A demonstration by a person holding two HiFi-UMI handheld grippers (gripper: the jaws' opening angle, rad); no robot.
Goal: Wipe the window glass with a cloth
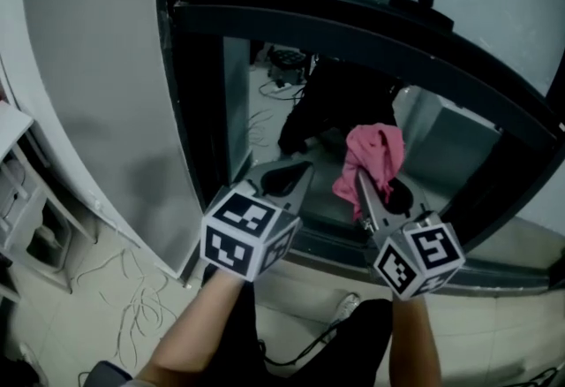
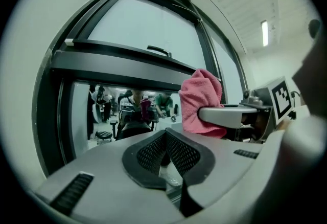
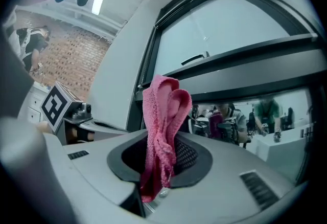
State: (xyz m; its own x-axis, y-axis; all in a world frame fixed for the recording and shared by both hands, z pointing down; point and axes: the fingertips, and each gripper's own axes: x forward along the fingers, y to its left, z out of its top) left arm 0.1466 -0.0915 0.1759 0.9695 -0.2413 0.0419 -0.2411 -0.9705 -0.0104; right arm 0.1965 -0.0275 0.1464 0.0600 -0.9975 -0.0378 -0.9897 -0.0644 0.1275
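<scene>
Cloth [image 3: 162, 115] stands upright, long axis vertical, pinched in right tongs [image 3: 159, 169].

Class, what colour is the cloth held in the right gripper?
Pink. The cloth shows best in the right gripper view, pinched in the right gripper.

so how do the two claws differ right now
The right claw grips a pink cloth; the left claw holds nothing. The right claw's pads are parted by the fabric; the left claw's pads meet. Both point at the lower window glass.
</scene>
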